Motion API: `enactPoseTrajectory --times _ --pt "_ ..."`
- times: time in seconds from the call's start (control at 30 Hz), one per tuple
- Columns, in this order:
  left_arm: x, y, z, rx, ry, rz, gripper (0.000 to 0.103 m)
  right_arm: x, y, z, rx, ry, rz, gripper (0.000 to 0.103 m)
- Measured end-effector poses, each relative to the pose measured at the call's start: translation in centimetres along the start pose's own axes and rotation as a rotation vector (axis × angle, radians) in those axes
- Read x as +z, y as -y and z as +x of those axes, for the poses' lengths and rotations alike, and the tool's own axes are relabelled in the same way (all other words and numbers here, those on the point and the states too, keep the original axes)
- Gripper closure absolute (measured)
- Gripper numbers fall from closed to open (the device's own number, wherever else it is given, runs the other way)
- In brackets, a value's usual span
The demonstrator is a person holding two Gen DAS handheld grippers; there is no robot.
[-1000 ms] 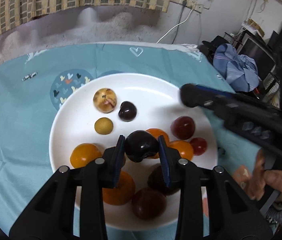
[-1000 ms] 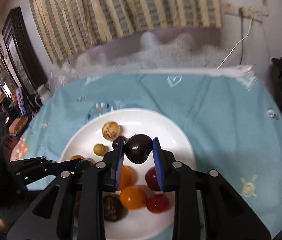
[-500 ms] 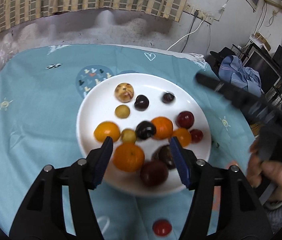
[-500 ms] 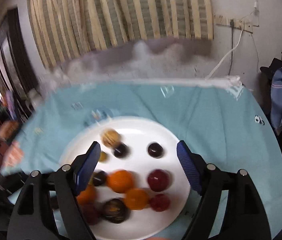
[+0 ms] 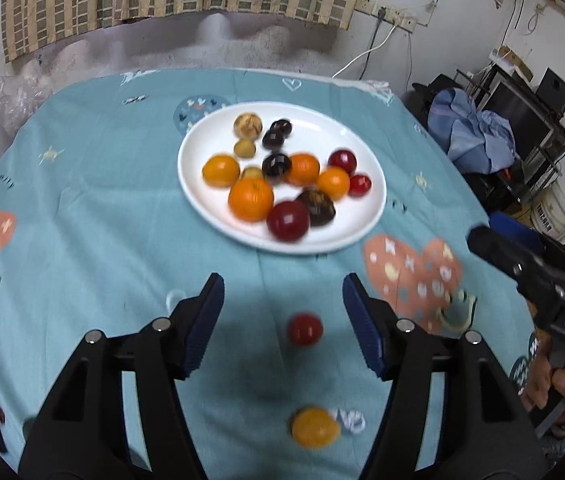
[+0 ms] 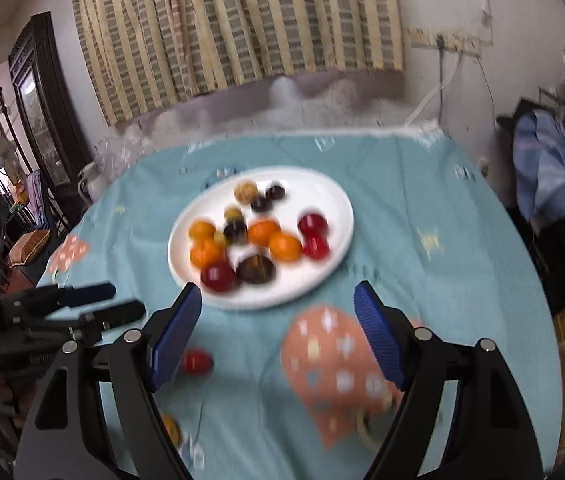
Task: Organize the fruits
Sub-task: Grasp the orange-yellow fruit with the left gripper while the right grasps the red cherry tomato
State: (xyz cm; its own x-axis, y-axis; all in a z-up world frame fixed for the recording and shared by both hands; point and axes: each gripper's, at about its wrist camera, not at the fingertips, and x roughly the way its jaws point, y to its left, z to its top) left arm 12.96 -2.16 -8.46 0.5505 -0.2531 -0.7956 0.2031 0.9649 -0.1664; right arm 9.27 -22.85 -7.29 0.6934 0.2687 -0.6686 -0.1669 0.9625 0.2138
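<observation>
- Both grippers have pulled back from the white plate (image 5: 362, 152) since a second ago, when each pinched a dark plum; those plums now rest on the plate.
- The teal tablecloth (image 5: 94, 208) carries everything.
- The plate holds most fruit, presumably the collecting spot.
- The left gripper (image 5: 282, 312) is spread wide and empty, with the red fruit (image 5: 305, 329) between its fingers on the cloth, likely its next pick.
- The right gripper (image 6: 276, 332) also gapes empty.
- An orange fruit (image 5: 314, 427) lies nearer still, off the plate.
</observation>
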Motion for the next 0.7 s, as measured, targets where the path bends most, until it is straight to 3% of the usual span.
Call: enactPoseTrajectory --times 0.23,0.7 --pt "-4.0 1.2 -1.3 0.106 -0.029 0.013 0.030 -3.8 0.6 -2.5 -0.013 -0.059 0.027 0.024" --pt "-7.0 2.9 -1.6 0.107 -0.070 0.049 0.029 -5.6 1.0 -4.3 -0.006 -0.079 0.063 0.024"
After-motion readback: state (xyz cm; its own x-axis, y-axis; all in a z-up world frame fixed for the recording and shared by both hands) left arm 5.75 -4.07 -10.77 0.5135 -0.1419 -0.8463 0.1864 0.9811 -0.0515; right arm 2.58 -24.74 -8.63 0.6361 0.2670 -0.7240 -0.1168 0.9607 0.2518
